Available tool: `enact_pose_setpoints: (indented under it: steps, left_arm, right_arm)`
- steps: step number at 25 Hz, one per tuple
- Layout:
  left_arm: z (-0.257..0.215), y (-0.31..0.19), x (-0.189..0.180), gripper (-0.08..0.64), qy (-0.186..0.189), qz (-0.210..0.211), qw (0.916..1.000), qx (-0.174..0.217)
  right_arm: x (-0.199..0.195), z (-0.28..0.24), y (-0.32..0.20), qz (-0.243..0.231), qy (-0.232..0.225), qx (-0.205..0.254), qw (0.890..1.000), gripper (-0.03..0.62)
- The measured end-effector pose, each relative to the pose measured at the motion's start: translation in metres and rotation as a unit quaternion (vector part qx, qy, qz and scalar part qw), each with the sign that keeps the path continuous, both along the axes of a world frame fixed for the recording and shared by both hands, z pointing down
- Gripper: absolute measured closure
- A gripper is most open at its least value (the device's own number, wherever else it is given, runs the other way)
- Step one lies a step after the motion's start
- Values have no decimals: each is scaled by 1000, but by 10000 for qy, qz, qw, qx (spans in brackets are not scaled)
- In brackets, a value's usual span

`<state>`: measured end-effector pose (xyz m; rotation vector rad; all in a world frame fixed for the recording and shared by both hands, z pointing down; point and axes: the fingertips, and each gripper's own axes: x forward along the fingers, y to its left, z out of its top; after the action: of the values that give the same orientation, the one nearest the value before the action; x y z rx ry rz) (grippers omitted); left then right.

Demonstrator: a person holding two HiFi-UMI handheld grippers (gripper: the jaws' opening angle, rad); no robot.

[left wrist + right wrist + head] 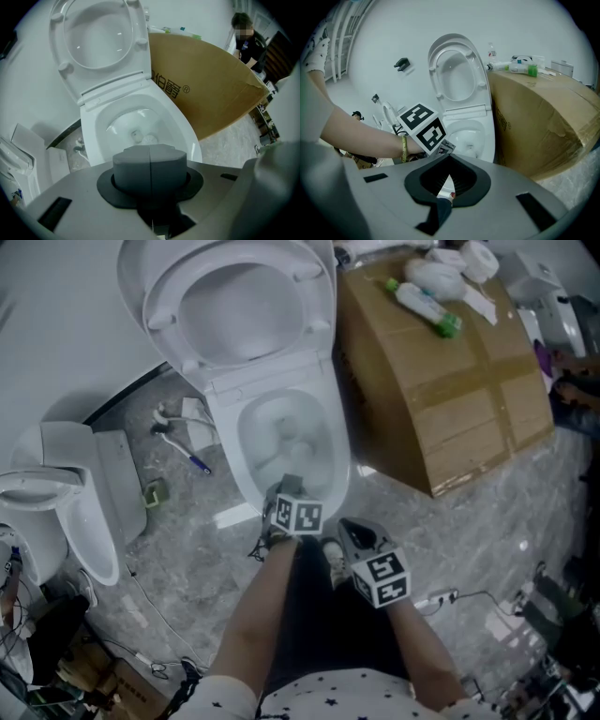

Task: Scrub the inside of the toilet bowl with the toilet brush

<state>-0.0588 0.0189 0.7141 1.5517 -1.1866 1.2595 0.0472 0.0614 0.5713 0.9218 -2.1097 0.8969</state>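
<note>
Closed left tongs (287, 486) and open right tongs (354, 532), both empty, are hovering at the front of the toilet bowl (228, 442), its lid (234, 296) raised for access.

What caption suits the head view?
Left gripper and right gripper poised at the open toilet bowl, cardboard box alongside.

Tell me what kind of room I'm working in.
Probably a mock-up or storage space, not a finished bathroom: the toilet stands beside a large cardboard box, a second toilet sits nearby, cables trail across the floor.
</note>
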Motion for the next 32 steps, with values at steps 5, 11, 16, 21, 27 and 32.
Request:
enact_pose_setpoints:
  steps: [5, 11, 16, 21, 27, 32]
  left_arm:
    - [1, -10, -1, 407, 16, -32, 10000, 24]
    - [2, -29, -4, 407, 26, -106, 9999, 118]
    - [2, -42, -6, 407, 48, -150, 9997, 161]
    - [3, -53, -9, 407, 56, -171, 9996, 208]
    - [3, -66, -15, 407, 73, -253, 9994, 242]
    - [3, -76, -21, 407, 71, -306, 9991, 293]
  right_arm:
    - [-4, 3, -2, -40, 9, -5, 10000, 586]
    - [-6, 6, -4, -52, -9, -74, 10000, 586]
    - [-7, 8, -7, -45, -7, -121, 9999, 586]
    - [-6, 9, -14, -1, 16, -60, 10000, 586]
    - [-6, 15, -16, 19, 36, -72, 10000, 586]
    - [-12, 14, -16, 32, -22, -172, 9998, 586]
